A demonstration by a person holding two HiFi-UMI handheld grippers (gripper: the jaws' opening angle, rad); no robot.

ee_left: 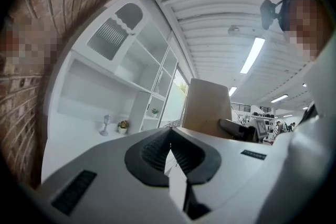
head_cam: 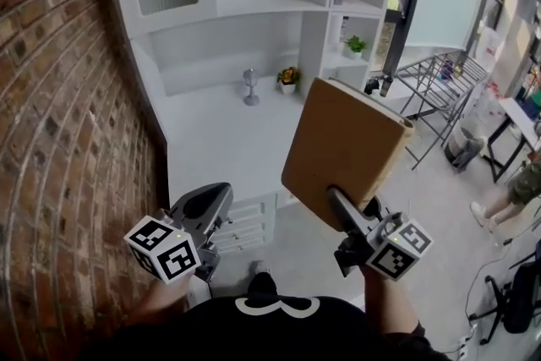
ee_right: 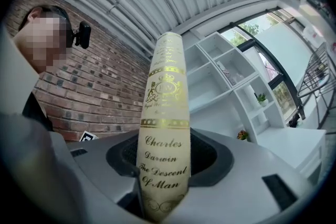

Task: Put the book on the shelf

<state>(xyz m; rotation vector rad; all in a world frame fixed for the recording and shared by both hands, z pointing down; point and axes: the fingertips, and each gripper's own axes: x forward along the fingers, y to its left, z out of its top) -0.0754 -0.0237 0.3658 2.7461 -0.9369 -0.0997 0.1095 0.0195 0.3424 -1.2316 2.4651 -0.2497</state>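
Gripping stiff, probably heavy hardback book (head_cam: 342, 152) by its near spine end with half-open right gripper (ee_right: 163, 165), glossy cover possibly slippery; left gripper (ee_left: 170, 152) closed, empty.

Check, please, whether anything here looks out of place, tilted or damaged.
Nothing looks damaged or spilled. Only the book stands out: the right gripper clamps its lower end, and it leans tilted in the air, not on a shelf. The potted plant on the white desk stands upright.
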